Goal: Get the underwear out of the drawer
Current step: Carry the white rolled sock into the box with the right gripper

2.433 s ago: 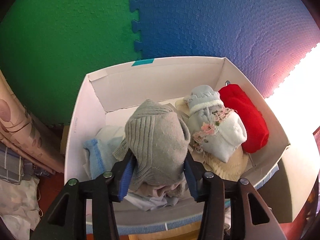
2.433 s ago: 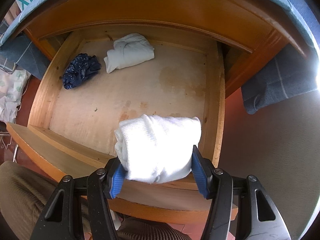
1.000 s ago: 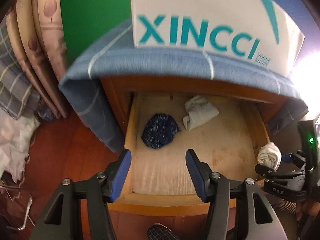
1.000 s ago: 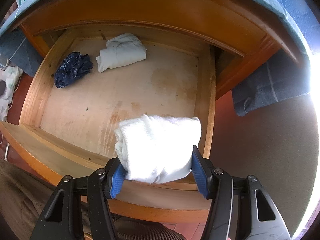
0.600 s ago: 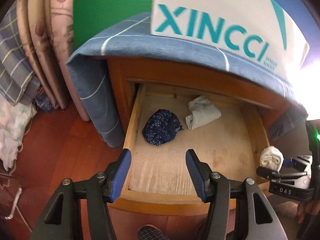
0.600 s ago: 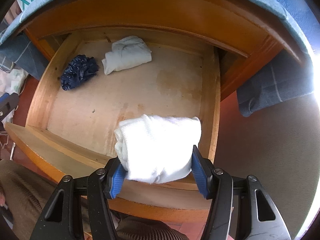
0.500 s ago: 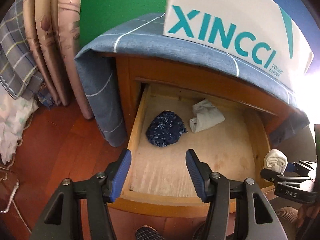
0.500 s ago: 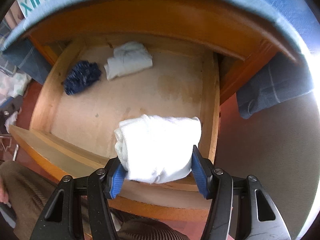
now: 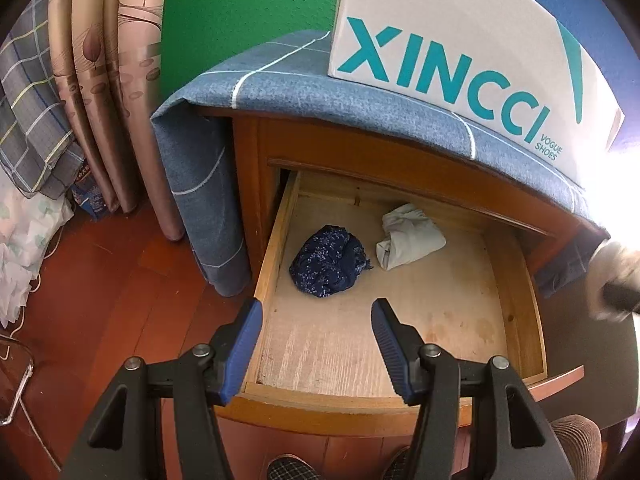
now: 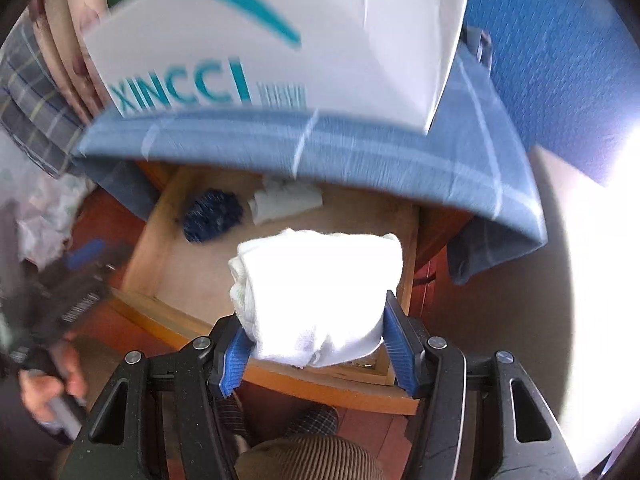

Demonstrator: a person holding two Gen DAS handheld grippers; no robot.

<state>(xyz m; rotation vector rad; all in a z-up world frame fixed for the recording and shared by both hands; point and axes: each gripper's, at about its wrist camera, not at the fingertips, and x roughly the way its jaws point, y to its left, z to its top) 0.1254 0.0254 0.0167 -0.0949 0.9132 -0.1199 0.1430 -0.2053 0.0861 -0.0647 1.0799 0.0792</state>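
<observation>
We see our left claw (image 9: 316, 344) spread empty over the drawer (image 9: 516, 300), navy bundle (image 9: 328, 262) and pale roll (image 9: 408, 236) ahead, right claw (image 10: 314, 344) pinching a white roll (image 10: 316, 292) that hides the drawer's near floor, shoebox (image 10: 280, 40) beyond.

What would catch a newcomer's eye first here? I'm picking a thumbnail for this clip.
Probably the bright white rolled garment clamped in the right gripper, lifted above the open wooden drawer. Next, the big white XINCCI shoe box on the blue cloth-covered cabinet top. In the drawer lie a dark blue bundle and a pale folded piece, with the left gripper open and empty above.
</observation>
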